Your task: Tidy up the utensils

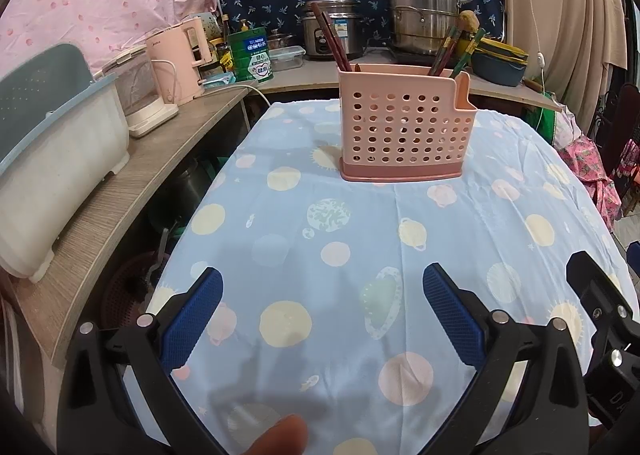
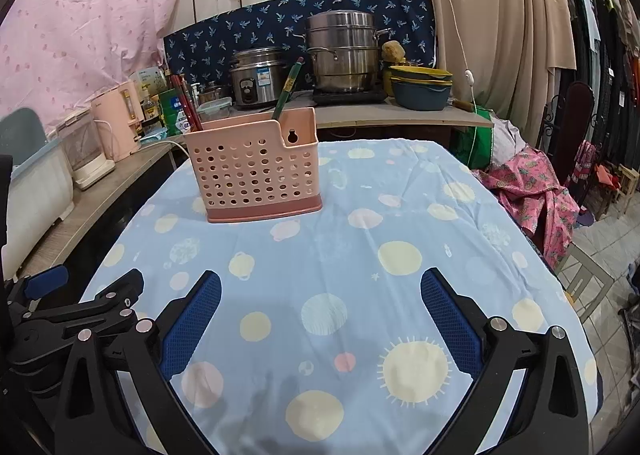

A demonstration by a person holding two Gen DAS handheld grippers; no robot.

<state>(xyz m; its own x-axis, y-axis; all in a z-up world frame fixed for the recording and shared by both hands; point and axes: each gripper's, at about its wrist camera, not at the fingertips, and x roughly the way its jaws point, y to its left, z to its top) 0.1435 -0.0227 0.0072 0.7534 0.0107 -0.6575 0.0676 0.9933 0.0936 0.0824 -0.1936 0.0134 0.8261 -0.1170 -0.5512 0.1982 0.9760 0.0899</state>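
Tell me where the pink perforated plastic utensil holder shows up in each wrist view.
Left wrist view: the pink perforated plastic utensil holder stands upper centre on the blue planet-print tablecloth.
Right wrist view: the holder stands upper left of centre.
Shared landmark: the stacked steel steamer pot behind it.

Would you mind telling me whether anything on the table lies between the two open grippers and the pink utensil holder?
Nothing visible does. Only bare tablecloth lies between the open left gripper and the pink utensil holder, and likewise ahead of the open right gripper. Chopsticks already stand in the holder.
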